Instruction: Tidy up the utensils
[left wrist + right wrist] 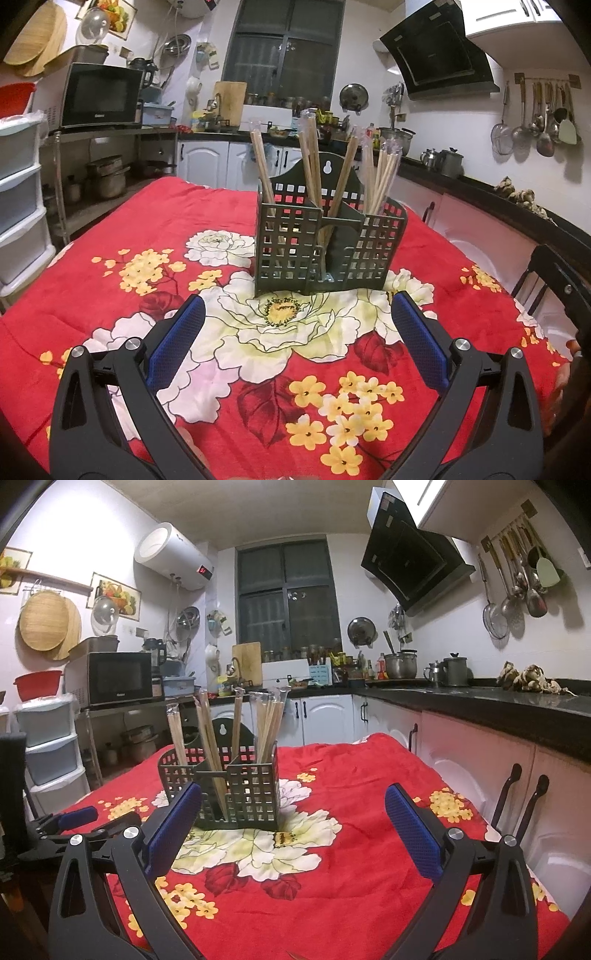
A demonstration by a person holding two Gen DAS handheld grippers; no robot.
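A dark green slotted utensil holder (328, 243) stands upright on the red floral tablecloth (110, 280). Several wrapped pairs of wooden chopsticks (314, 158) stand in its compartments. My left gripper (299, 314) is open and empty, just in front of the holder. In the right wrist view the holder (225, 786) sits left of centre with chopsticks (269, 720) in it. My right gripper (293, 805) is open and empty, its left pad (173, 823) overlapping the holder's front. The left gripper (70, 821) shows at the far left.
White cabinets with dark handles (517, 782) and a black counter (498, 705) run along the right of the table. A black chair back (554, 284) stands at the table's right edge. Plastic drawers (18, 206) and a microwave (99, 96) stand at the left.
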